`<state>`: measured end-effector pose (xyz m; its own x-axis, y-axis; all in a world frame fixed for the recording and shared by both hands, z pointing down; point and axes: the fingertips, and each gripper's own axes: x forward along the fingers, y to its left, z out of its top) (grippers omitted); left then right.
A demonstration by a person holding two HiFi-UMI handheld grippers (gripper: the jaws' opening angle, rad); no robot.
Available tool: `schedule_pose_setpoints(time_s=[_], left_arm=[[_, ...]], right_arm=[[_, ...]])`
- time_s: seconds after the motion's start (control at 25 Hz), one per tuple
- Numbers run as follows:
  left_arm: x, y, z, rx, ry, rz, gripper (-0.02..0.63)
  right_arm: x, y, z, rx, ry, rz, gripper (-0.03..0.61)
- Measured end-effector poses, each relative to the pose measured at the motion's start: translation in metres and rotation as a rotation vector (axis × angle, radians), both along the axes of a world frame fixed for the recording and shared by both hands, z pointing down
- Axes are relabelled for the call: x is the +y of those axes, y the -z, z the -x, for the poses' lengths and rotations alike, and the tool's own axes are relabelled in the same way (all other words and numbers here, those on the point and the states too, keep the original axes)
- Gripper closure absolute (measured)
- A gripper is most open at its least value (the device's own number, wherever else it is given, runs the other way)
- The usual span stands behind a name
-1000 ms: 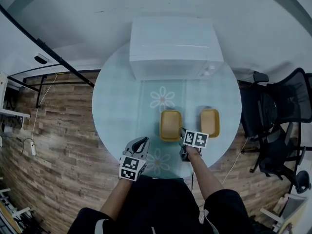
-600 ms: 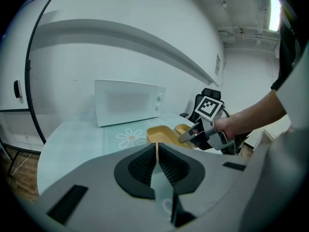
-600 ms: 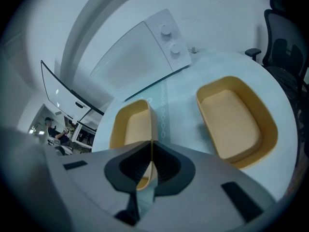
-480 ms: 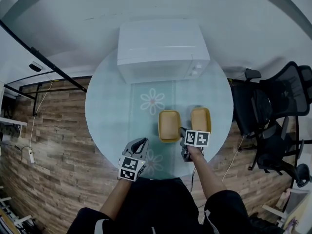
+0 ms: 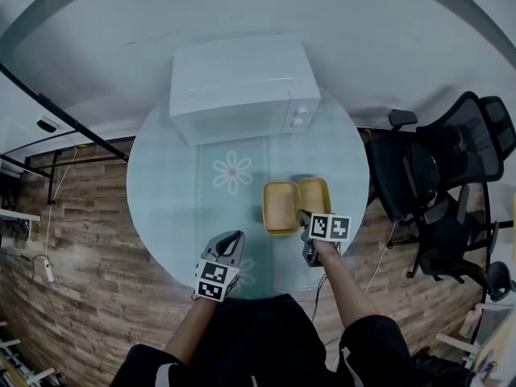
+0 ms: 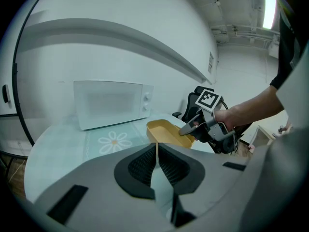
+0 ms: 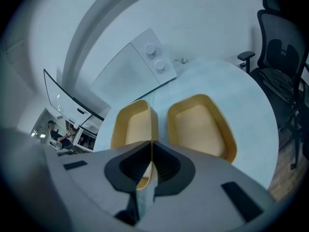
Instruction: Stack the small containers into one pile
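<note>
Head view: microwave [image 5: 234, 83] behind 2 containers [image 5: 280, 208]

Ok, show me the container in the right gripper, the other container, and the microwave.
held container [image 5: 280, 205], head view, its inner floor.
other container [image 5: 315, 193], head view, its inner floor.
microwave [image 5: 230, 83], head view, its top panel.

Round, pale teal glass table [image 5: 161, 192] in front of me. There's a white microwave [image 5: 238, 87] at twelve o'clock and a flower-print runner [image 5: 234, 172] down the middle. At four o'clock, the left yellow container [image 5: 280, 208] sits edge to edge with the right yellow container [image 5: 316, 196].
</note>
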<state>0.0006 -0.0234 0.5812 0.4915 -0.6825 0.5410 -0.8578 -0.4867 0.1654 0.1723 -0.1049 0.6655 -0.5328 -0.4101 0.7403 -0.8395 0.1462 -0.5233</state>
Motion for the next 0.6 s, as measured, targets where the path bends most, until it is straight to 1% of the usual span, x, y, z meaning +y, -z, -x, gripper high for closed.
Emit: schedule_pose_setpoints(time_s=[0.28, 0.6], left_arm=[[-0.003, -0.002, -0.027, -0.006, -0.014, 0.002, 0.589], [-0.008, -0.004, -0.044, -0.022, -0.007, -0.004, 0.589]], right_arm=[[-0.017, 0.01, -0.049, -0.005, -0.034, -0.006, 0.545], [-0.029, 0.006, -0.088, 0.032, -0.005, 0.015, 0.545]])
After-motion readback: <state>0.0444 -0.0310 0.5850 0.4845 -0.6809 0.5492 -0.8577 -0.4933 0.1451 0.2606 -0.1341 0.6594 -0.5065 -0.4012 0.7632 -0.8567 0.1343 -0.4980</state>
